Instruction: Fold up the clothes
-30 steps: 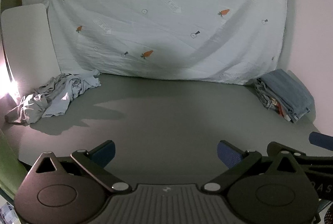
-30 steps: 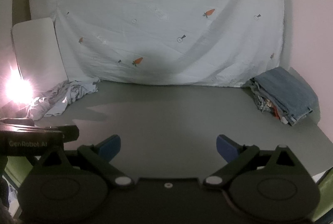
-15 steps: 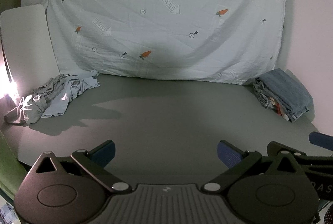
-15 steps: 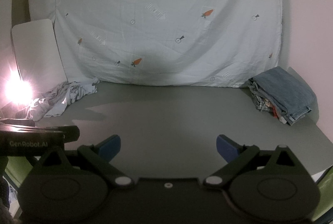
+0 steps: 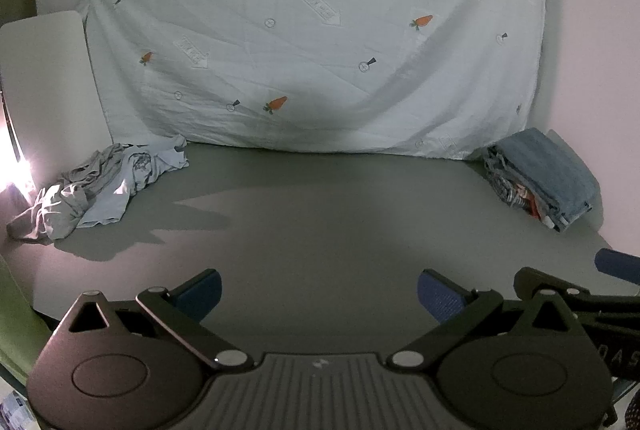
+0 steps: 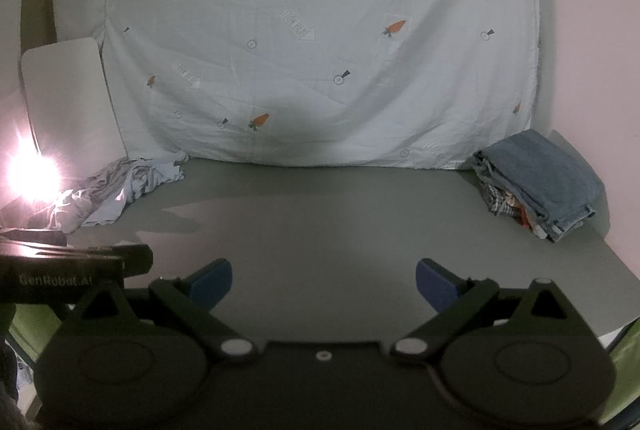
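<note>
— Grippers first: how did they stand?
— Black left gripper (image 5: 319,294) with blue pads gaped wide, holding nothing; black right gripper (image 6: 323,280) likewise, both low in frame over the grey table (image 5: 320,214).
— Clothes?
— Crumpled grey and pale-blue heap (image 5: 100,186) lay at mid-left; folded stack topped by blue denim (image 5: 548,178) at mid-right, well apart.

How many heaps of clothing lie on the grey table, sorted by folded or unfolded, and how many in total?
Folded stack topped by blue denim: 1
Crumpled heap of pale grey and light blue garments: 1
Total: 2
</note>
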